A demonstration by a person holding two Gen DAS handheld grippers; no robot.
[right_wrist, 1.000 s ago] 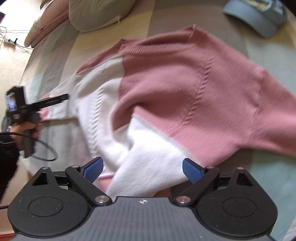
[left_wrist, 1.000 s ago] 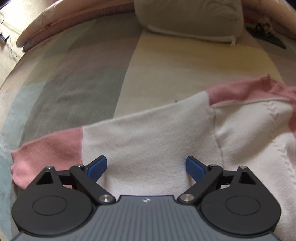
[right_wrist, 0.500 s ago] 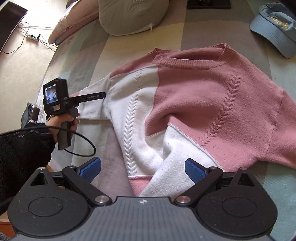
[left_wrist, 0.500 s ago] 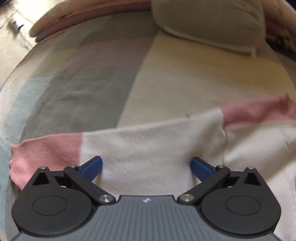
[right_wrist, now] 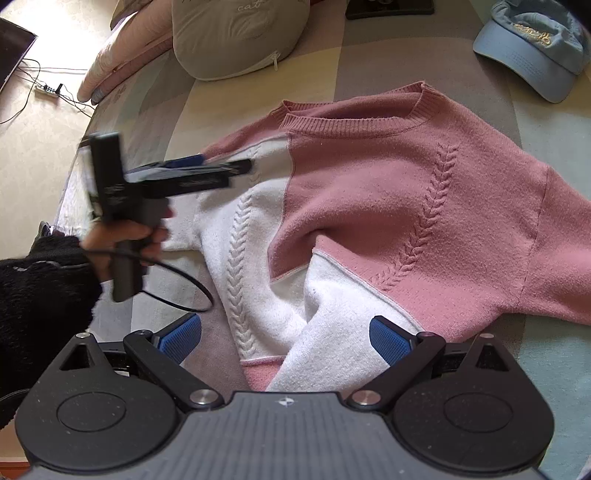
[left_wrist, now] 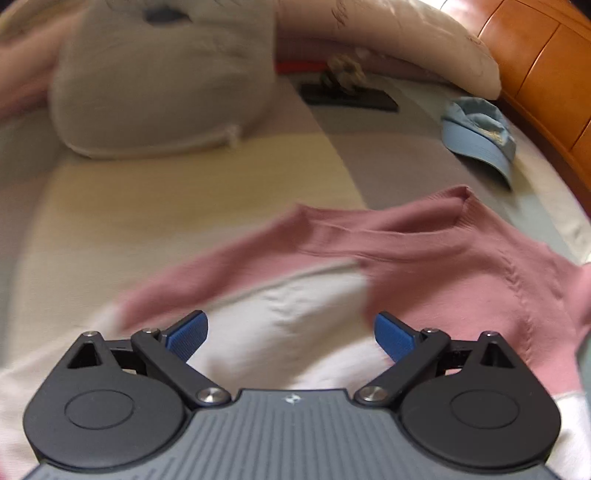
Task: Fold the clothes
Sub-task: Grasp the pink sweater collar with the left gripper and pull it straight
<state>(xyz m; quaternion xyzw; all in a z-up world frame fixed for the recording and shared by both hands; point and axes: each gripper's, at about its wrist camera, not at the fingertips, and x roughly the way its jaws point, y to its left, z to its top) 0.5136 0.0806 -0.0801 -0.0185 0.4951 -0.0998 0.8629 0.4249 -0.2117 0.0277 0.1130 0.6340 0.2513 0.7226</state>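
Note:
A pink and white knit sweater [right_wrist: 369, 192] lies face up on the bed, collar toward the pillows, its lower white part rumpled and folded over. My right gripper [right_wrist: 284, 338] hovers open above the sweater's hem and holds nothing. In the left wrist view the sweater [left_wrist: 443, 266] fills the lower half, and my left gripper [left_wrist: 290, 334] is open over the white chest panel below the collar. The right wrist view shows the left gripper [right_wrist: 240, 166] over the sweater's left shoulder, held by a hand [right_wrist: 125, 240] in a black fuzzy sleeve. The left sleeve is mostly hidden behind it.
A grey pillow [right_wrist: 236, 33] and a light blue cap [right_wrist: 535, 48] lie beyond the collar. A dark flat object [left_wrist: 347, 98] sits near the pillows. An orange wooden headboard [left_wrist: 546, 62] stands at the right. The bed's left edge drops to a floor with cables [right_wrist: 48, 88].
My left gripper has swung right, from over the white left sleeve to the shoulder and collar area. The right gripper stays open over the hem, its view steadier.

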